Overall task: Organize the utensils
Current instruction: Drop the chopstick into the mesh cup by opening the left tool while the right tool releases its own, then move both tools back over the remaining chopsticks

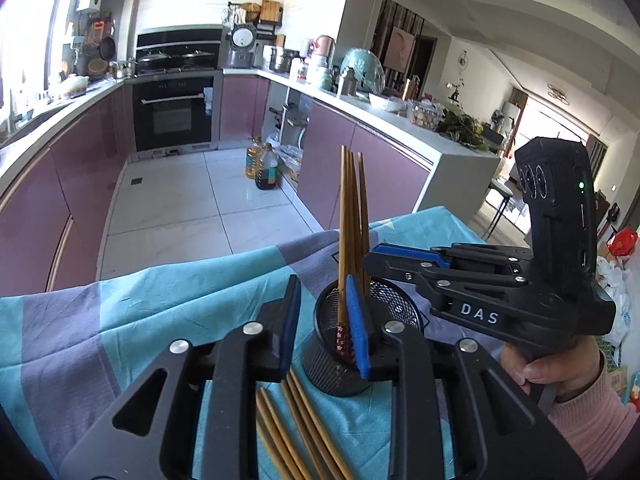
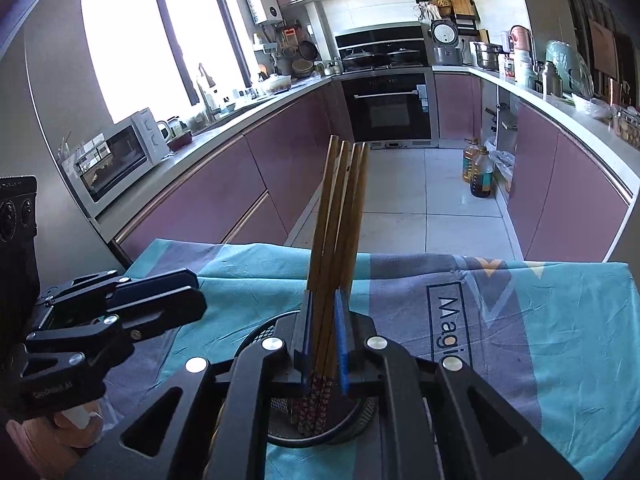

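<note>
Chopsticks (image 2: pixel 340 232) clamped upright in right gripper (image 2: pixel 324 344), tips inside mesh cup (image 1: pixel 340 364). Left gripper (image 1: pixel 324 320) spread, empty. Next: release, fetch loose chopsticks (image 1: pixel 296 432).

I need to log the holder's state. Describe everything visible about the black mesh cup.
The black mesh cup is a round holder of dark wire mesh with a solid rim, standing upright on the blue-and-grey cloth. A bundle of brown chopsticks stands in it, patterned red ends down, gripped between the fingers of the right gripper. The open left gripper has one blue-padded finger across the cup's rim. More chopsticks lie on the cloth beside its base.
</note>
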`<state>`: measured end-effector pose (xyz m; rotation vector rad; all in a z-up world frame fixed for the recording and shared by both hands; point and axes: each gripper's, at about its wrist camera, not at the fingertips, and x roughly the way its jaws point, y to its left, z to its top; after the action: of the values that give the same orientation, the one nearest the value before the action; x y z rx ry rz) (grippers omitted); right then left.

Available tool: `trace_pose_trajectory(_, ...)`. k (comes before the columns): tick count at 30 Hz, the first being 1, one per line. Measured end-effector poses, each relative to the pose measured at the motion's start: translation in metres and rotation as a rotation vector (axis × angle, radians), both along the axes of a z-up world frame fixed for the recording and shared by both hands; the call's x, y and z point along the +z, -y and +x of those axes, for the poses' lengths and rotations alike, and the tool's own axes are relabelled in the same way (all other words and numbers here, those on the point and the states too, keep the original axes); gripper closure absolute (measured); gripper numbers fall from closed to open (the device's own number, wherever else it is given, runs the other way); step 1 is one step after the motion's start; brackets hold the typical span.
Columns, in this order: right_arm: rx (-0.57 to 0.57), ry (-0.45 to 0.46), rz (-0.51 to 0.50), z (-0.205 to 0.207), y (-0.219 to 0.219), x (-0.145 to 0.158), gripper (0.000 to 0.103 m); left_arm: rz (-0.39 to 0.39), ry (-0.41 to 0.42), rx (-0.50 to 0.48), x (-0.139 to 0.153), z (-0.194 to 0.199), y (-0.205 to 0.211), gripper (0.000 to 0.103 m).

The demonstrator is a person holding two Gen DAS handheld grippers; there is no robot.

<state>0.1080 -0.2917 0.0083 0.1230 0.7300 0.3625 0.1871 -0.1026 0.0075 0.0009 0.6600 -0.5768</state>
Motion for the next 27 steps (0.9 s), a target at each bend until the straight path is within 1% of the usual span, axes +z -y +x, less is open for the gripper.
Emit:
trace_pose_trajectory(4, 0.022, 0.049, 0.000, -0.019, -0.004, 0.011, 0.082, 0.014, 0.045, 0.028, 0.002, -0.018, -0.013, 0.074)
trace_pose_trajectory(6, 0.044, 0.076, -0.007, -0.033, -0.007, 0.016, 0.080, 0.023, 0.062, 0.039, 0.001, -0.027, -0.020, 0.070)
trace_pose_trajectory(10, 0.106, 0.119, -0.025, -0.065, -0.015, 0.024, 0.073, 0.039, 0.073, 0.062, -0.005, -0.045, -0.034, 0.068)
trace_pose_trajectory(13, 0.153, 0.118, -0.033, -0.083, -0.022, 0.020, 0.069, 0.069, 0.062, 0.075, -0.018, -0.058, -0.045, 0.067)
trace_pose_trajectory(16, 0.195, 0.077, -0.032, -0.094, -0.032, 0.006, 0.068, 0.104, 0.043, 0.082, -0.034, -0.067, -0.050, 0.066)
trace_pose_trajectory(18, 0.209, 0.044, -0.033, -0.096, -0.037, -0.005, 0.068, 0.120, 0.015, 0.082, -0.049, -0.073, -0.055, 0.066)
trace_pose_trajectory(21, 0.220, -0.025, -0.027, -0.096, -0.048, -0.030, 0.068, 0.144, -0.026, 0.092, -0.070, -0.078, -0.060, 0.066)
trace_pose_trajectory(24, 0.205, -0.068, -0.057, -0.098, -0.058, -0.050, 0.068, 0.151, -0.076, 0.100, -0.091, -0.082, -0.067, 0.066)
trace_pose_trajectory(27, 0.201, -0.132, -0.044, -0.097, -0.065, -0.072, 0.066, 0.166, -0.111, 0.106, -0.110, -0.088, -0.071, 0.066)
